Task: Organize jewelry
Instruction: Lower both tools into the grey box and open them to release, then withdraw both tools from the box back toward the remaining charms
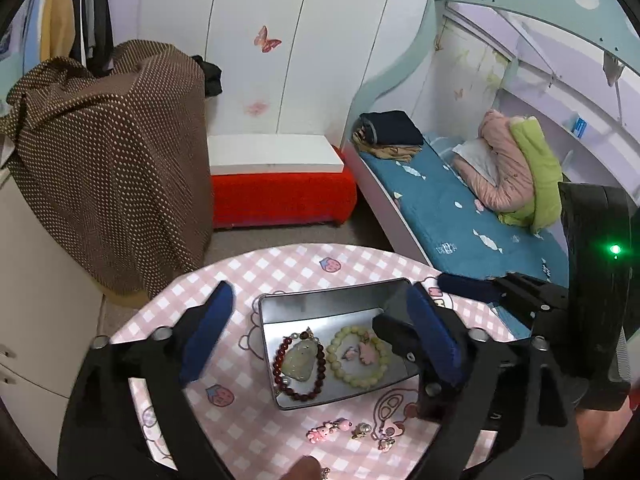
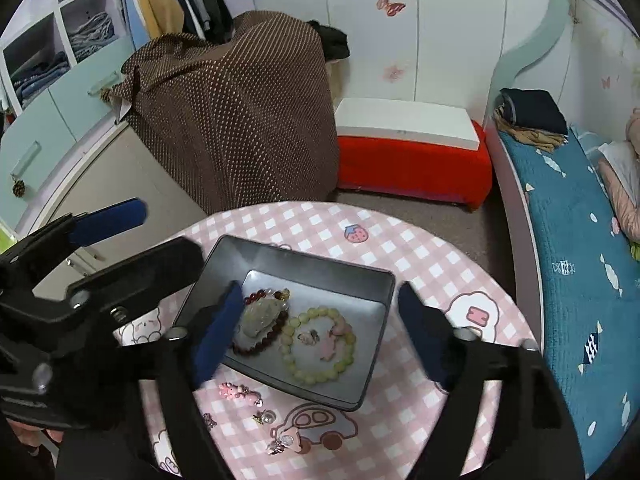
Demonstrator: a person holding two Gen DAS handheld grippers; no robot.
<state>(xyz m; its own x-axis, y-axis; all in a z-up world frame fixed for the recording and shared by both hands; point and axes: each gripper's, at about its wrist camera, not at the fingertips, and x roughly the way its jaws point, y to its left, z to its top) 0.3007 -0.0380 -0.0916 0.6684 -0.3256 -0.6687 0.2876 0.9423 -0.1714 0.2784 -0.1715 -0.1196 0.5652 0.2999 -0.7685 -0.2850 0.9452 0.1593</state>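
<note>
A grey metal tray (image 1: 316,308) (image 2: 280,258) sits on a round pink checked table (image 1: 256,268) (image 2: 404,248). It holds a dark red bead bracelet (image 1: 320,364) (image 2: 260,344) with a pale jade pendant (image 1: 300,360) (image 2: 260,316), and a pale green bead bracelet (image 1: 360,378) (image 2: 316,376) around small pink charms (image 1: 366,350) (image 2: 326,344). Loose pink and metal charms (image 1: 328,432) (image 2: 240,394) lie on the cloth in front of the tray. My left gripper (image 1: 320,332) and my right gripper (image 2: 316,340) both hover open and empty above the tray.
A brown dotted cloth (image 1: 108,152) covers furniture behind the table. A red bench (image 1: 280,196) stands by the wall. A bed with a blue sheet (image 1: 452,208) lies to the right. The right gripper's body (image 1: 592,320) is close beside my left one.
</note>
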